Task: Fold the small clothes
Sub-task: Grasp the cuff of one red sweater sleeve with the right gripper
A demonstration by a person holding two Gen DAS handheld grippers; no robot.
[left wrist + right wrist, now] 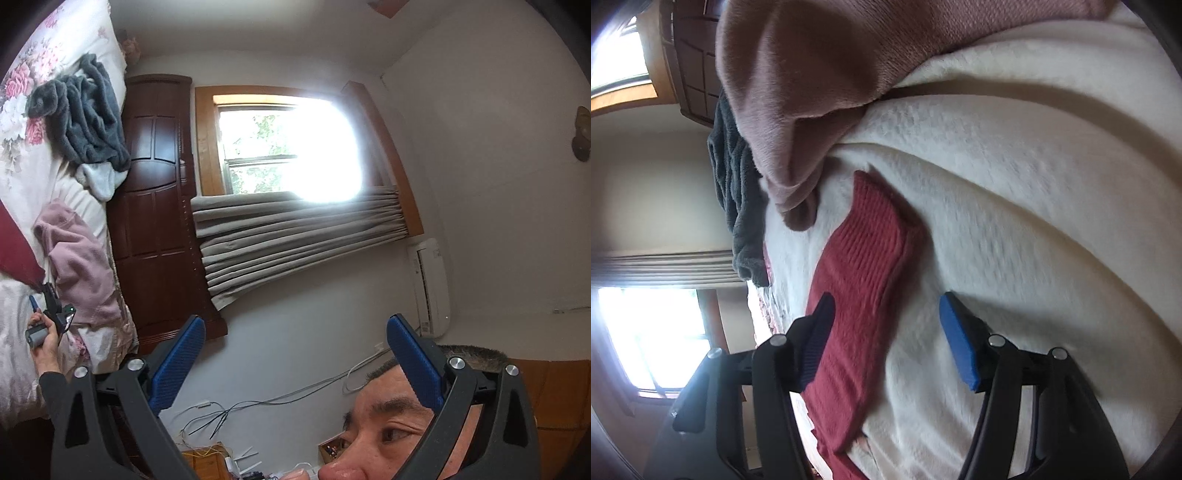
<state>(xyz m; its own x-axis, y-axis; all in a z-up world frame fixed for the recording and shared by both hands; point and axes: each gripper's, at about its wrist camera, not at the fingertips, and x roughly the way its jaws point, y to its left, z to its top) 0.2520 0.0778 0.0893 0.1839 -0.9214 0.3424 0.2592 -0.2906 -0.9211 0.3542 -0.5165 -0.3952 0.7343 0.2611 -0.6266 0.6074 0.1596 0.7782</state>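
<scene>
The right gripper [886, 328] hangs low over the bed [1034, 184] with its jaws wide and nothing between them; one blue finger is over the dark red ribbed garment [864, 266], the other over the bare cream blanket beside it. This red piece lies flat and long on the blanket, near the bed's edge on the window side, and just beyond it a dusty pink garment [812, 92] is heaped, with a grey fleece one [738, 206] behind that at the same edge. The left gripper [295, 354] is lifted away from the bed, pointing at the window wall [480, 166], its jaws also wide and empty, so I think it cannot help at once. The danger I see is this: if the right jaws close where they stand, they may pinch the blanket together with the red cloth, and then the fold drags the bedding up. The wrist picture is a little blurred, so the grip could land off the hem. Also the red piece is close to the edge, and a pull toward that side could slide it off the bed, or catch the pink heap.
</scene>
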